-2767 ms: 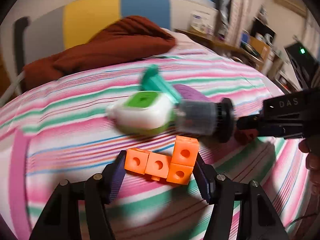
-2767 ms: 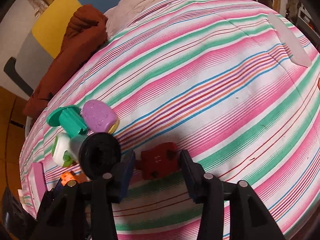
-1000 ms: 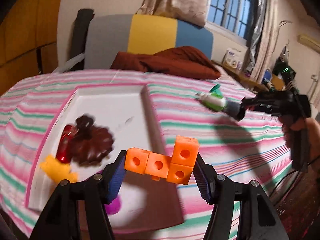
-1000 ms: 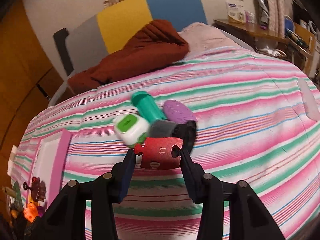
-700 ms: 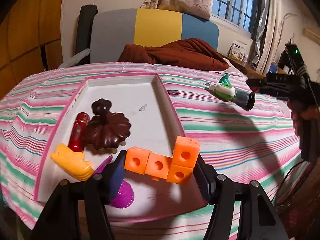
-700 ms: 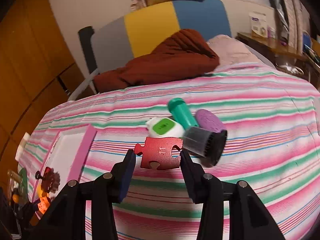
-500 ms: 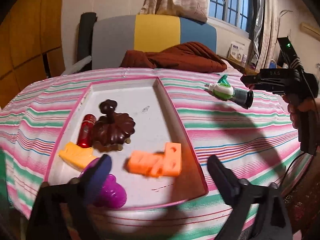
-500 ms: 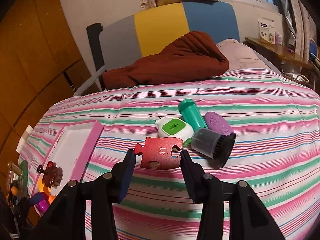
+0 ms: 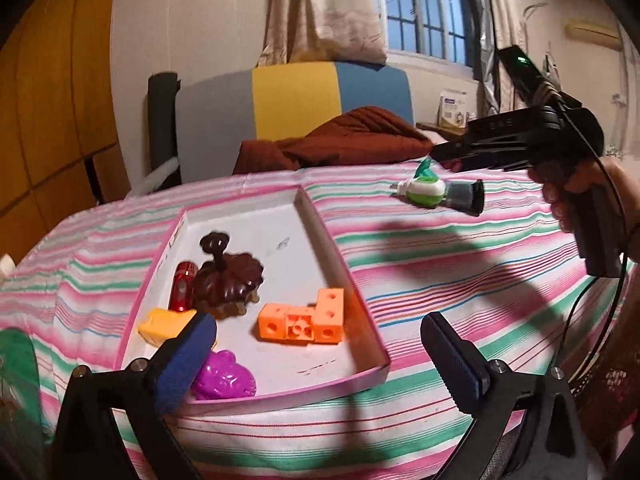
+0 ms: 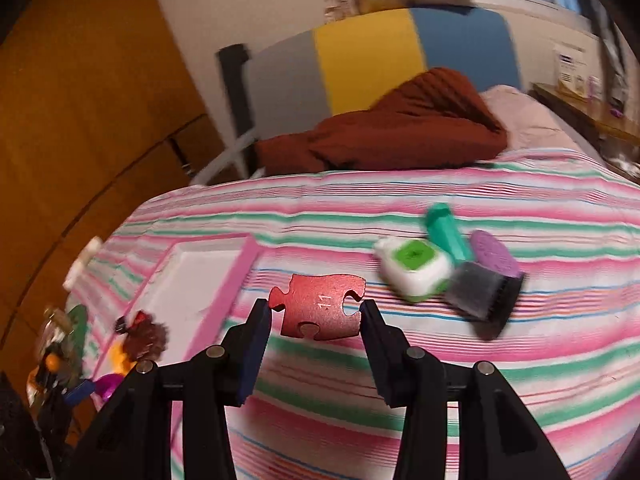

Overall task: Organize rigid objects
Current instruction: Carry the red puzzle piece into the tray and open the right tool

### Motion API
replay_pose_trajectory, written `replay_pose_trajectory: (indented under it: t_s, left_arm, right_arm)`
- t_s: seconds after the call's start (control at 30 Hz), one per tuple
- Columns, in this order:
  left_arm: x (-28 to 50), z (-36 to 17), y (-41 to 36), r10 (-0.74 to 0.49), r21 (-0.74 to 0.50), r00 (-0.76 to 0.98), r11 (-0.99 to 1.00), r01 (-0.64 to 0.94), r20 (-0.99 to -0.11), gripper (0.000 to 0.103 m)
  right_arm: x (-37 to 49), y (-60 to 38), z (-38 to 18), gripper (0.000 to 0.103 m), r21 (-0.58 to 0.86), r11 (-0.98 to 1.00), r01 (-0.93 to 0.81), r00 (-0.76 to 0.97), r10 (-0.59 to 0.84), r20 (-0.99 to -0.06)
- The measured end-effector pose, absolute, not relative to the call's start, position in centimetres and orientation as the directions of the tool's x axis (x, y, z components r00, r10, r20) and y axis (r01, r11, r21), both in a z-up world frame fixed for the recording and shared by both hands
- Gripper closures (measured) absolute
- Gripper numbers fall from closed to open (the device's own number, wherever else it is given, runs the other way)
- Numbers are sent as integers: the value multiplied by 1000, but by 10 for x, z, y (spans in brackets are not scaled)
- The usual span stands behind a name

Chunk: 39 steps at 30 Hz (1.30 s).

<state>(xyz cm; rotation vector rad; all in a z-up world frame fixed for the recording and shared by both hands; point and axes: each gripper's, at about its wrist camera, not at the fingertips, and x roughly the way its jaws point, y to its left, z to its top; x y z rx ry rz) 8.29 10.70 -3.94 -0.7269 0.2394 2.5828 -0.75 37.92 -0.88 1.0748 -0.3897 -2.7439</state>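
Observation:
The orange L-shaped block piece [image 9: 302, 322] lies in the white, pink-rimmed tray [image 9: 344, 264], near its right wall. Just in front of it my left gripper [image 9: 316, 322] has its jaws opening wide, with nothing pressed between the pads. The tray also holds a brown toy [image 9: 228, 276], a red cylinder [image 9: 182, 286], a yellow piece [image 9: 164, 326] and a purple toy [image 9: 224, 376]. My right gripper [image 10: 316, 312] is shut on a red puzzle piece [image 10: 320, 312], held in the air above the striped cloth, right of the tray [image 10: 200, 276].
On the cloth lie a white-green box [image 10: 414, 268], a teal cylinder [image 10: 446, 228], a purple oval [image 10: 494, 256] and a grey-black brush [image 10: 484, 296]. A rust blanket [image 9: 344, 140] lies at the back. A hand [image 9: 576, 184] and cable are at the right.
My left gripper opened and let the orange blocks drop into the tray, then drew back a little. The right gripper carried the puzzle piece leftward, toward the tray.

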Motion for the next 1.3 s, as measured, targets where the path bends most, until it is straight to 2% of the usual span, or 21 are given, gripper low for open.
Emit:
replay_pose_trajectory:
  t_s: [0.2,0.43,0.6,0.77,1.03,1.3]
  left_arm:
    - [98,-35,112,357,147,-804,-869,-472,-475,0]
    - [102,-35,107,339,173,-821,-873,-457,-459,0]
    - [96,-31,88,285,152,-854,-912,-382,-435,0]
    - [87,-33,65,238,106,-857,-942,-318,-457,0]
    - [77,-37,45,194,48,-857,-968,-245,-477,0]
    - [75,-39,43,187,42,-856,-971,-236,-482,0]
  right_arm:
    - [-4,333,-13,57,303,-937,175,-671,-339,-659]
    - [-12,269,-20,57,296,-905,306,-599,-425,-679]
    - [-20,229,-28,57,240,-897,370,-550,-420,-721]
    - [-27,204,-36,57,197,-894,402,-519,-399,-756]
    - [-33,191,-46,57,103,-914,393,-520,-313,-794]
    - [-39,191,-45,55,63,-936,347,-542,-255,-801]
